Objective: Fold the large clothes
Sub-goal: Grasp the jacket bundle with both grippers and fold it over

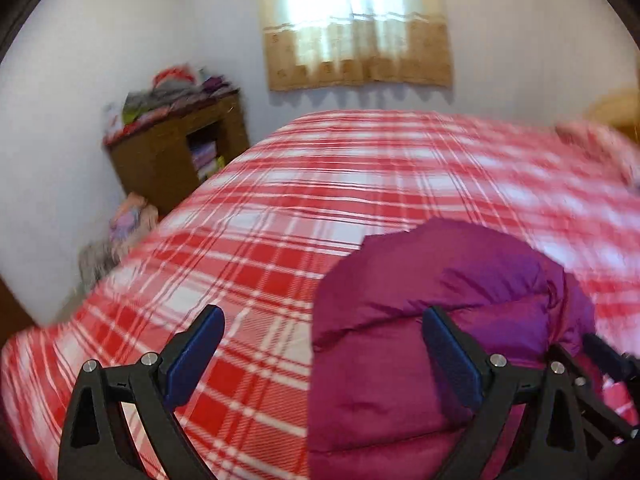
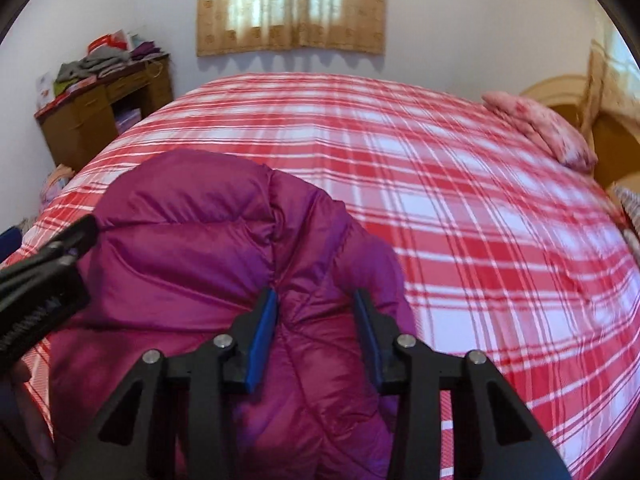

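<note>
A purple puffy jacket (image 2: 192, 240) lies bunched on the near part of a red and white plaid bed (image 2: 440, 184). My right gripper (image 2: 316, 294) points down into the jacket's near right side. A puffed fold fills the gap between its blue pads (image 2: 264, 320), and creases fan out from the left pad. In the left wrist view my left gripper (image 1: 324, 314) stands wide open over the jacket (image 1: 440, 280), whose left edge runs between the fingers while the pads touch nothing. The left gripper's body (image 2: 48, 256) shows at the jacket's left side.
A brown desk (image 2: 104, 108) piled with folded clothes stands in the far left corner. More clothes (image 1: 128, 220) lie heaped beside the bed below it. A pink pillow (image 2: 540, 128) rests at the far right by the wooden headboard (image 2: 560, 92). A curtained window (image 2: 292, 4) is on the back wall.
</note>
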`<state>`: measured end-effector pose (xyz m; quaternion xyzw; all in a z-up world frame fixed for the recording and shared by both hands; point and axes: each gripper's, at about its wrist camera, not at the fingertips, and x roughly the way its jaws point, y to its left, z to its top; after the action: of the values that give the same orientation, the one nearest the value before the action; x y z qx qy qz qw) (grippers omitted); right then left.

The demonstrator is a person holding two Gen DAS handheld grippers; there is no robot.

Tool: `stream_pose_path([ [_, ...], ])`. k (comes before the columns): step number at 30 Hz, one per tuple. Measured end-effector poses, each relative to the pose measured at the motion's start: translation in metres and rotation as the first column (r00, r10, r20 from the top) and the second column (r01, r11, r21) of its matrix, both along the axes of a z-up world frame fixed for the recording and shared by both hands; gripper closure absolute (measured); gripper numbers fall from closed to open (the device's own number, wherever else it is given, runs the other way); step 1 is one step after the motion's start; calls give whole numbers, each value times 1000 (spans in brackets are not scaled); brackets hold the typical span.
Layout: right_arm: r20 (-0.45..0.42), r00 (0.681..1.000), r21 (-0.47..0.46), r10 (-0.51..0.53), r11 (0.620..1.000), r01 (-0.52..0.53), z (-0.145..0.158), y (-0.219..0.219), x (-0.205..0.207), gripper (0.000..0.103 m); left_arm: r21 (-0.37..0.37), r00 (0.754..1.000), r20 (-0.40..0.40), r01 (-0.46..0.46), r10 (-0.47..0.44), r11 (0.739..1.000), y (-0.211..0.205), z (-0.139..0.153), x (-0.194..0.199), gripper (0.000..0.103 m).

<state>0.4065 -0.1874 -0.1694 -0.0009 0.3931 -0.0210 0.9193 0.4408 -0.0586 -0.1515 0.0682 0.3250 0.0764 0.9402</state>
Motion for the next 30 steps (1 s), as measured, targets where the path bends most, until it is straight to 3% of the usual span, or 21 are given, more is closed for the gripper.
stream_pose_path([
  [4,10,1000,59,-13,998,13,-13,-17,-1,61,96,999,-46,19,-15,995,-27,-23,9,3],
  [16,35,999,143,-5,990,0,-33,-25,-6,61,102,999,-51,0,6,995,-32,-49,18,3],
  [23,14,1000,162,0,987,-2,-34,-28,-5,61,115,998,-67,-8,16,993,-31,-46,18,3],
  [25,4,1000,179,-3,984,2,-25,-32,-8,61,63,997,-69,-38,43,997,-19,-33,16,3],
  [30,100,994,222,-34,975,11,25,-37,-7,59,-83,988,-40,-155,152,984,18,-4,27,3],
])
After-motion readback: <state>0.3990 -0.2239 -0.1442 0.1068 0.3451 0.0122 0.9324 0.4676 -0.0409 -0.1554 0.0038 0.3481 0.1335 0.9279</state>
